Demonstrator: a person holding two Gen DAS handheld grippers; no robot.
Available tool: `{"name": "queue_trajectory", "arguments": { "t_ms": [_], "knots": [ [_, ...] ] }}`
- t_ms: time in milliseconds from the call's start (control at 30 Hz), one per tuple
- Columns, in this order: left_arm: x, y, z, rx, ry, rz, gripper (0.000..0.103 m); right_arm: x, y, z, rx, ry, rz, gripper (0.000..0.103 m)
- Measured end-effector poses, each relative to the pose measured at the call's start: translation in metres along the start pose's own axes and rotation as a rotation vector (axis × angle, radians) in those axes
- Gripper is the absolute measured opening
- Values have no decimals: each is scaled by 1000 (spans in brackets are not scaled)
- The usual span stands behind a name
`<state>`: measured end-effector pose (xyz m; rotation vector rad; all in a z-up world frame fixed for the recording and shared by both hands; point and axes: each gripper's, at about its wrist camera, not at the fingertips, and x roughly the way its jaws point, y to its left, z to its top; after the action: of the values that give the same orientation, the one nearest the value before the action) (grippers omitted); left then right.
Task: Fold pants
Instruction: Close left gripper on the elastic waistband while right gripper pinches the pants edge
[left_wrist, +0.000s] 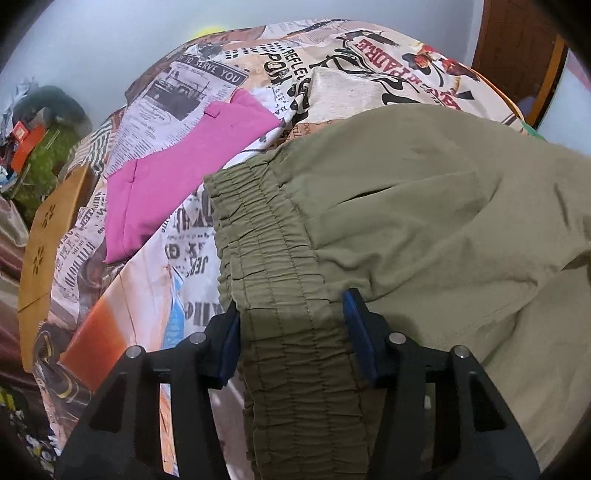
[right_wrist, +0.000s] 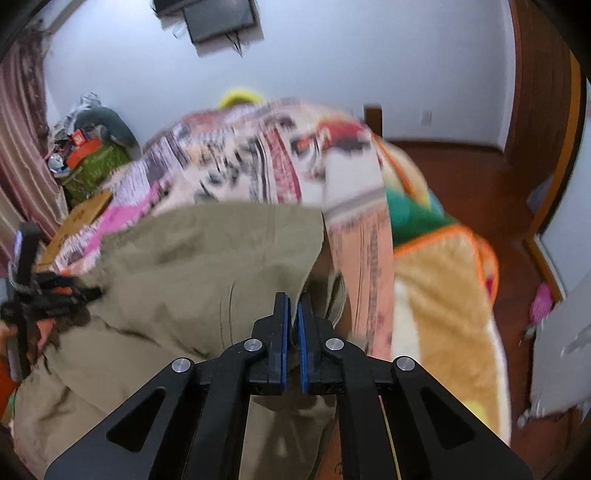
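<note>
Bedroom with pale walls, and a bed under a newspaper-print bedspread (left_wrist: 155, 122) is where it's all happening. Olive pants (left_wrist: 424, 206) lie spread across it. The left gripper (left_wrist: 290, 314) pinches the elastic waistband (left_wrist: 266, 236) — pads hard against the bunched band. The right gripper (right_wrist: 293, 306) has its fingers pressed nearly together on the pants fabric. A pink garment (left_wrist: 177, 173) lies just beside the waistband.
</note>
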<state>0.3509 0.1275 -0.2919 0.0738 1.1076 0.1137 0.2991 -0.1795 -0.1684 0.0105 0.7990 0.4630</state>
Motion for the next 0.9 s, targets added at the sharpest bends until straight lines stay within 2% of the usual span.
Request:
{"name": "queue_trajectory", "arguments": {
  "t_ms": [100,233,433,467,600,900],
  "knots": [
    [1,5,-2,-33,0,-19,53,-6,9,20,-28,-43,-5,4],
    [-1,6,-4,-41,-6,-1,53,17,14,26,-64,-12,-60,4],
    [1,8,-8,-56,-13,-1,58,64,-6,-2,-27,148,-99,4],
    [1,8,-9,-56,-16,4,59,75,-9,-11,-33,193,-107,4],
    [2,8,-10,-62,-16,9,61,98,-13,-29,-67,281,-153,1],
    [-5,12,-10,-74,-15,-8,63,67,-19,-10,-20,216,-126,1]
  ]
}}
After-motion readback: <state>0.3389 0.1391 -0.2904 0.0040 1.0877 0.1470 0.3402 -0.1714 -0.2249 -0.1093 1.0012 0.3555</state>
